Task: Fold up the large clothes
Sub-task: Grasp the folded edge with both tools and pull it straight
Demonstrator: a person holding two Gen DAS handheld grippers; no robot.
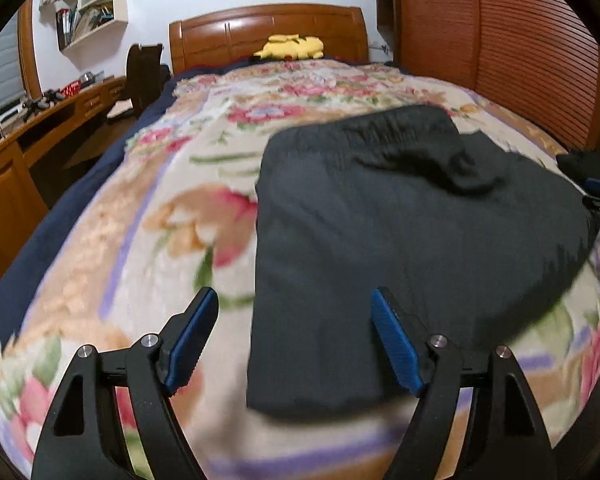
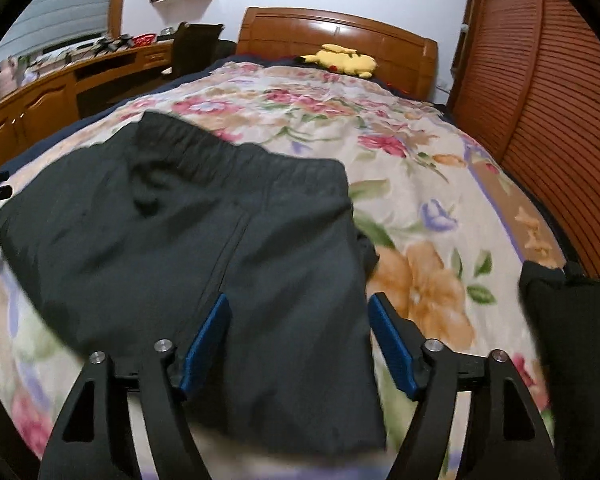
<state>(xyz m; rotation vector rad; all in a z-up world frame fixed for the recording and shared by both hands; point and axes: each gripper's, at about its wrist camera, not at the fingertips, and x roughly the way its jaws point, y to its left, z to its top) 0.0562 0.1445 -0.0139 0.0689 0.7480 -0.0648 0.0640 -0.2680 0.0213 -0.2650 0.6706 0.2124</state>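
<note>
Bedroom: bed (image 1: 204, 184) under flowered blanket, wooden headboard (image 1: 268, 32) at upper centre, yellow plush toy (image 1: 292, 48) before it.

Dark trousers (image 1: 400, 240), folded, flat on blanket; centre-right of left view, centre-left of right view. Long axis from elastic waistband (image 2: 236, 156) at far end down to near edge by the jaws.

Left gripper (image 1: 294, 316): spread wide, empty, astride the near left corner of the cloth.

Right gripper (image 2: 298, 320): spread wide, empty, over the near right edge.

Both equally near. Probable next step: pinch near edge, carry toward waistband.
</note>
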